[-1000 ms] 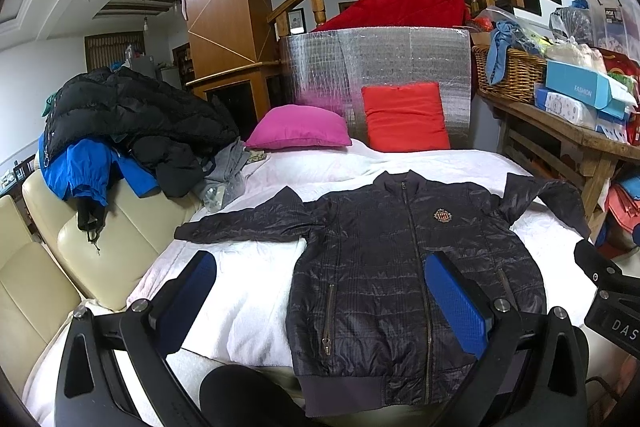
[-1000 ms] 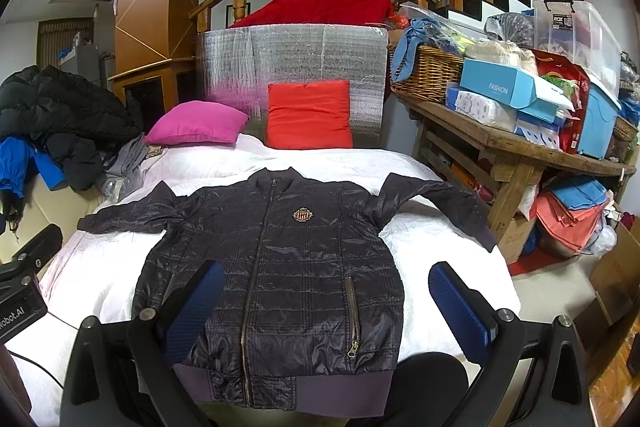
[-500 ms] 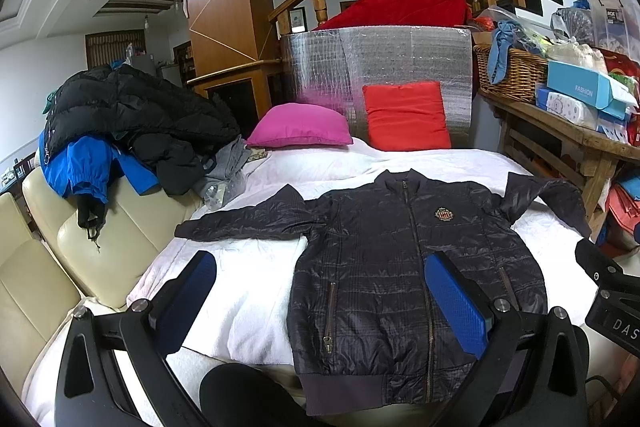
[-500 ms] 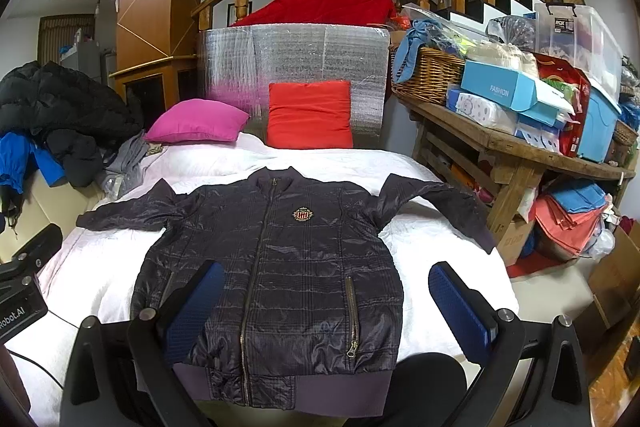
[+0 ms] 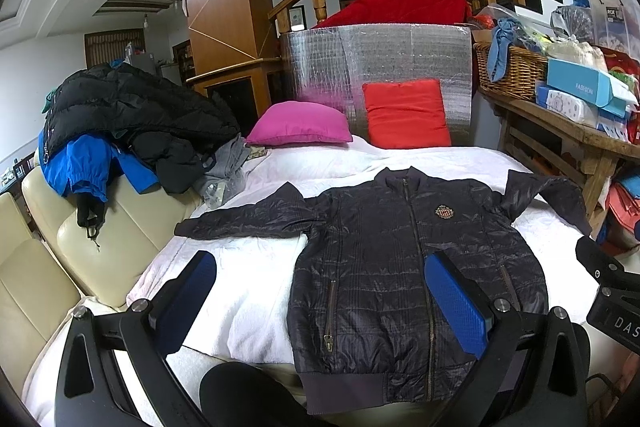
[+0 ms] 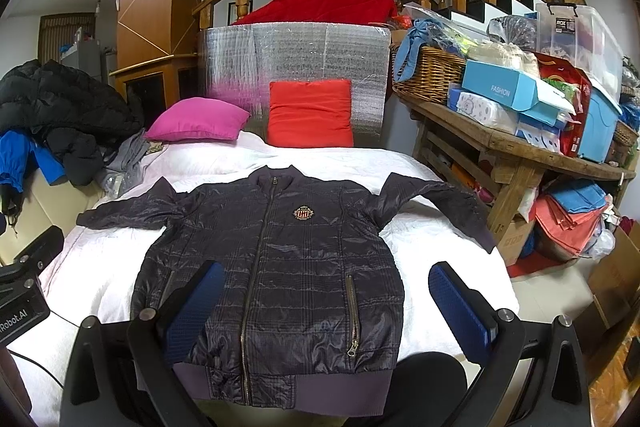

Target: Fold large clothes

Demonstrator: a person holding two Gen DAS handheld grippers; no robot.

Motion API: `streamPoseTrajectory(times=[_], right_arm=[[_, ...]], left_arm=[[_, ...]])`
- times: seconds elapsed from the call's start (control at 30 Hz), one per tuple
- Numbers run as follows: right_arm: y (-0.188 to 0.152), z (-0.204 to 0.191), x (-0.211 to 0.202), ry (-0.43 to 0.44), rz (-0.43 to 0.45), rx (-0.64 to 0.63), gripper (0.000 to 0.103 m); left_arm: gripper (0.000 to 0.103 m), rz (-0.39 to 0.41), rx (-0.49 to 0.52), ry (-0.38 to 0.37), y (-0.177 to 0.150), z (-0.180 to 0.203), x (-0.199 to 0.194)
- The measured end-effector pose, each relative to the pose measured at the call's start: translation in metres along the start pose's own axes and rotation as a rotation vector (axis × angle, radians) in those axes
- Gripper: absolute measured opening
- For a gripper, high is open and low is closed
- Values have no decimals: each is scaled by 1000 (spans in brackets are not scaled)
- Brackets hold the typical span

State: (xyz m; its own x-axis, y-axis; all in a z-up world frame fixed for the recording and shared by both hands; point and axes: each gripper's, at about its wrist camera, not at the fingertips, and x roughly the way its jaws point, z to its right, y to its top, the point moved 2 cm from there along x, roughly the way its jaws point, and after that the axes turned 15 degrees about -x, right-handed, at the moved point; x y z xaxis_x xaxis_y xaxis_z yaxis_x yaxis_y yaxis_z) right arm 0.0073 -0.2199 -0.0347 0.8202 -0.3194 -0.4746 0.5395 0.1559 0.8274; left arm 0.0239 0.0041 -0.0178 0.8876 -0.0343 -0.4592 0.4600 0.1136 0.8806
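A dark quilted zip-up jacket lies face up and flat on a white-covered bed, both sleeves spread outward, hem toward me. My left gripper hangs open above the jacket's left half and the bare cover, holding nothing. My right gripper is open over the jacket's lower body, nothing between its blue pads. Each gripper shows at the edge of the other's view.
A pink cushion and a red cushion rest at the bed's far end against a silver panel. Piled coats sit on a cream sofa at left. A cluttered wooden table stands right.
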Motion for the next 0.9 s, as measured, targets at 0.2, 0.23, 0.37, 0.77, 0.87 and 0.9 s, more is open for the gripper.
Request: streamPoseTrajectory(times=[0.2,0.23,0.37,0.77,0.87,0.9], right_arm=[[0,0,0,0,0,1,103],[0,0,0,1,-1,1,103],[0,-2,2,1,-6,-4,103],[5,7,18,17,-29,-4,103],[8,26,45,101,-29,59,103],[8,41,61,154,-21,113,103]], left_arm=[[103,-1,1,1,-1,0,0],[103,-1,0,1,-1,0,0],[103,-5,1,0,-2,0,1],[103,-123,-37,-73,4,6,43],[103,-209,-39,-47,3,7,93],[103,-244,-41,-35,0,6,121]])
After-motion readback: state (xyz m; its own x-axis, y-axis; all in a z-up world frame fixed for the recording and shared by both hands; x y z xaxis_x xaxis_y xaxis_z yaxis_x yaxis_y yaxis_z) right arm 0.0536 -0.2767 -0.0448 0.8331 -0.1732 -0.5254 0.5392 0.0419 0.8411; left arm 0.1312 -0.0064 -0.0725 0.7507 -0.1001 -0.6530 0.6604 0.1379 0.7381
